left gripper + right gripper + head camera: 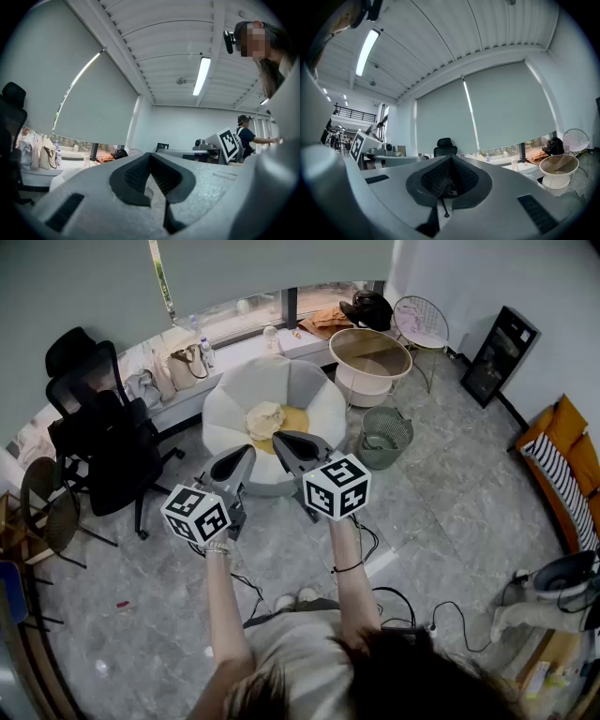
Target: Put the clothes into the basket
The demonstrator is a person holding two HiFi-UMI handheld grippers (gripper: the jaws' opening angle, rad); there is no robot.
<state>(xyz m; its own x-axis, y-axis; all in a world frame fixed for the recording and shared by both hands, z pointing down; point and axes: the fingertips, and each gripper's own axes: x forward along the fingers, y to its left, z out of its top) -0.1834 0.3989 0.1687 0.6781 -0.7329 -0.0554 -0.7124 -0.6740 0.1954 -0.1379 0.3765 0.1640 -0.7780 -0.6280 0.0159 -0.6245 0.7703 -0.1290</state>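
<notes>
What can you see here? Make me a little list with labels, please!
Clothes: cream bundle lying on the white round chair
Basket: green mesh basket, just right of that chair
Left claw: shut, holding nothing
Right claw: shut, holding nothing
Job: not started; the clothes are not yet in the basket

office, black swivel chair (103, 437), roller blinds (487, 112), ceiling strip light (202, 75), grey tiled floor (450, 521)
</notes>
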